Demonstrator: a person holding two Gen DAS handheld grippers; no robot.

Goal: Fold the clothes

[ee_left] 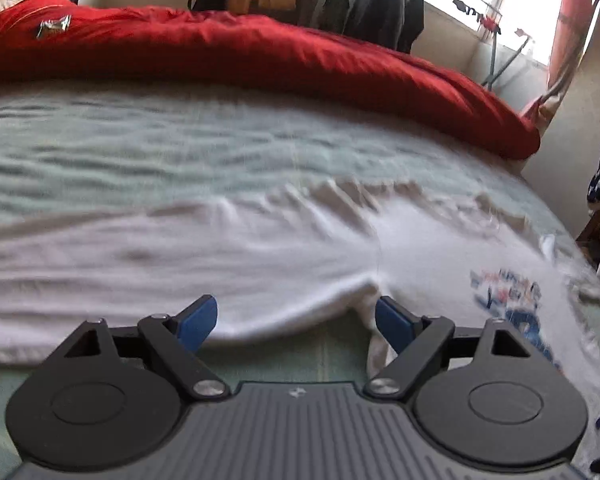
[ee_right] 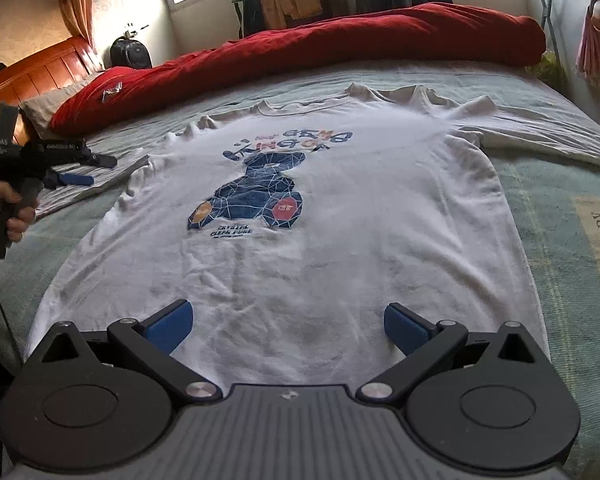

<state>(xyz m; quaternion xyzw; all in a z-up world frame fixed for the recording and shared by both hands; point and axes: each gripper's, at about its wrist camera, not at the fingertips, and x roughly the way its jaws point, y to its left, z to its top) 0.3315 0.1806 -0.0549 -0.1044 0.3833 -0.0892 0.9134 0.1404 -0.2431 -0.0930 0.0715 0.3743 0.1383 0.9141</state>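
A white T-shirt (ee_right: 340, 216) with a blue bear print (ee_right: 256, 196) lies flat, face up, on the pale green bed sheet (ee_right: 548, 216). Its hem is nearest in the right wrist view. My right gripper (ee_right: 288, 326) hovers open over the hem's middle, with nothing pinched. My left gripper (ee_left: 296, 320) is open too. Its blue pads (ee_left: 198, 322) straddle the shirt's (ee_left: 220, 256) edge where the sleeve meets the body, without pressing on it. The right wrist view also shows the left gripper (ee_right: 90, 170) over the left sleeve, held by a hand (ee_right: 4, 208).
A rolled red duvet (ee_right: 320, 52) runs along the far side of the bed. A wooden headboard (ee_right: 40, 72) and a pillow (ee_right: 48, 104) are at the left. Behind the bed are a backpack (ee_right: 130, 54), hanging clothes (ee_left: 380, 4) and a drying rack (ee_left: 496, 40) under the window.
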